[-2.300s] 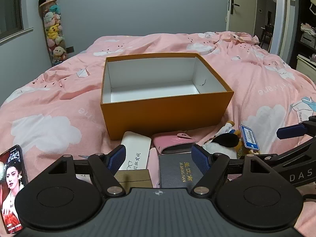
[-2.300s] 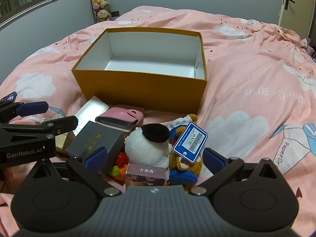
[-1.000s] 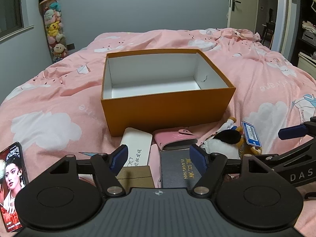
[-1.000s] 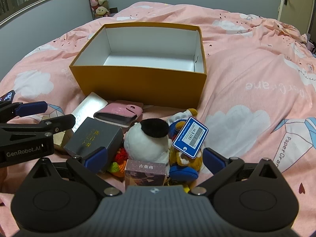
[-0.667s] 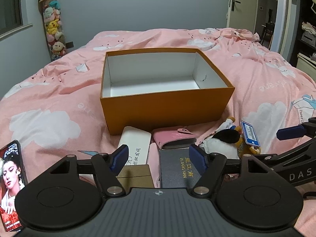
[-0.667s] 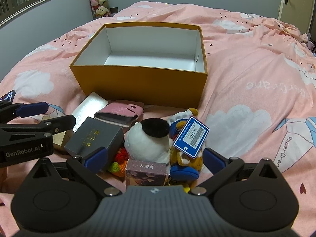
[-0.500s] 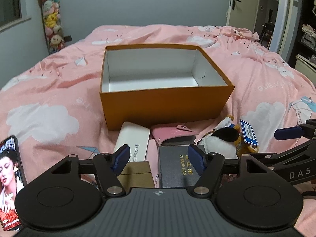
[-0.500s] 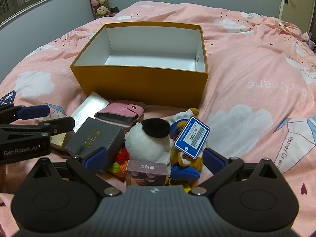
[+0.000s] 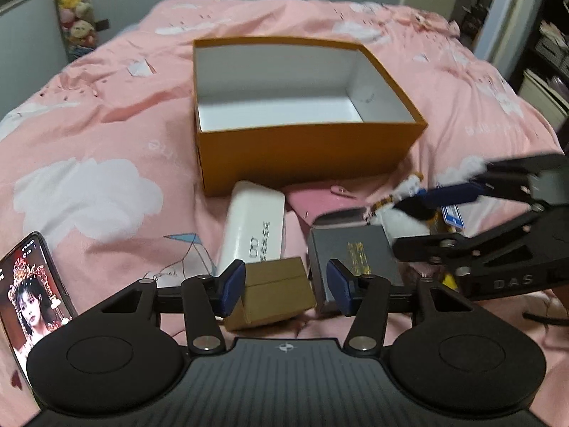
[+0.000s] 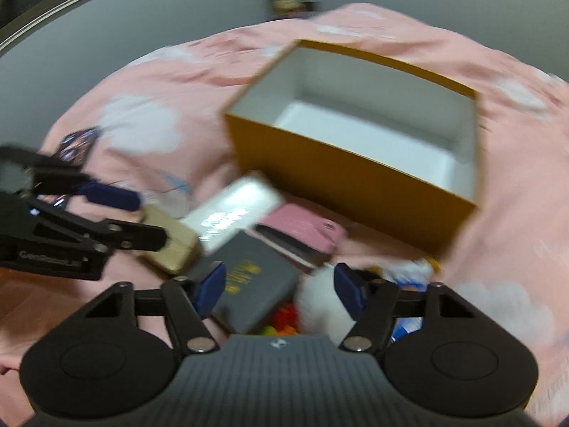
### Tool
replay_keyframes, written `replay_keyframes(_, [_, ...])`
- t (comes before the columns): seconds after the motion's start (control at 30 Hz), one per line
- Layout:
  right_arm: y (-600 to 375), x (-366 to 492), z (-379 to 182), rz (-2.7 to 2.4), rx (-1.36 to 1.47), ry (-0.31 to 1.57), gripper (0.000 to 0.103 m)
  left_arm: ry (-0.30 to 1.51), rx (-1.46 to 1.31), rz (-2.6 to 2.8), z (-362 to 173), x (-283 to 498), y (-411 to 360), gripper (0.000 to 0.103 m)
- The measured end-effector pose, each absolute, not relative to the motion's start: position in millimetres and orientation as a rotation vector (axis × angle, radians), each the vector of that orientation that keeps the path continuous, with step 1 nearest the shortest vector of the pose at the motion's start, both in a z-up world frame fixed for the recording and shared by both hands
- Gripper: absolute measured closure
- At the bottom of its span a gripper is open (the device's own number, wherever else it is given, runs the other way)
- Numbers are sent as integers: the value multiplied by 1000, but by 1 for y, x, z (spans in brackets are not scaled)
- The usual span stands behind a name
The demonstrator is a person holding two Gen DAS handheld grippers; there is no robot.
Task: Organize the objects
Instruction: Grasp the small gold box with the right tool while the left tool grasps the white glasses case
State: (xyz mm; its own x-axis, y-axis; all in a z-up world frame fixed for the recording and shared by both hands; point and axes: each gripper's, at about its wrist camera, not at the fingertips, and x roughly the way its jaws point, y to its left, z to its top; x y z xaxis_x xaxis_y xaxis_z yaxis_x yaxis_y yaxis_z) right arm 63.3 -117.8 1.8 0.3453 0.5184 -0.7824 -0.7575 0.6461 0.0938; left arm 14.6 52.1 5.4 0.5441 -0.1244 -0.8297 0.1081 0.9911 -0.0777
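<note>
Pink bedspread [image 9: 89, 149]; orange box [image 9: 306, 149] shows only white interior.

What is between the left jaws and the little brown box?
Nothing visible. The small brown cardboard box already sits between the left gripper's closing jaws, not yet pressed. The white case and dark grey box lie beyond and beside it.

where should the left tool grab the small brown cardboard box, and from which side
Across its two short side faces, coming down from above and the near side. The small brown cardboard box lies flat on the bed, already between the closing fingers of the left tool, narrower than their gap, with the dark grey box close beside it.
</note>
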Motion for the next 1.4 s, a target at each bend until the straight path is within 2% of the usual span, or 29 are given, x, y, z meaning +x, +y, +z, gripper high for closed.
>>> replay_keyframes(0.07, [-104,66,1,927,-343,897,45,1018,-5,-158,6,17,56,51])
replay_keyframes(0.3, [-58,67,-2,1175,-528,894,46,1142,44,-226,2,22,75,62])
replay_keyframes(0.43, [-39,68,-6,1271,-613,893,43,1185,45,-254,-2,28,83,68])
replay_keyframes(0.57, [-22,67,-14,1350,-709,888,36,1215,50,-285,-7,34,85,69])
replay_keyframes(0.67, [-11,66,-20,1386,-760,889,36,1231,53,-301,-10,38,86,70])
replay_keyframes(0.93, [6,70,-32,1455,-800,923,47,1244,39,-318,-11,46,91,71])
replay_keyframes(1.27, [-5,85,-6,1402,-768,867,53,1203,64,-355,10,63,94,70])
replay_keyframes(1.33, [-12,95,6,1368,-735,859,53,1184,80,-363,17,67,93,67])
replay_keyframes(1.4, [-22,107,19,1324,-688,850,53,1179,97,-372,18,72,90,56])
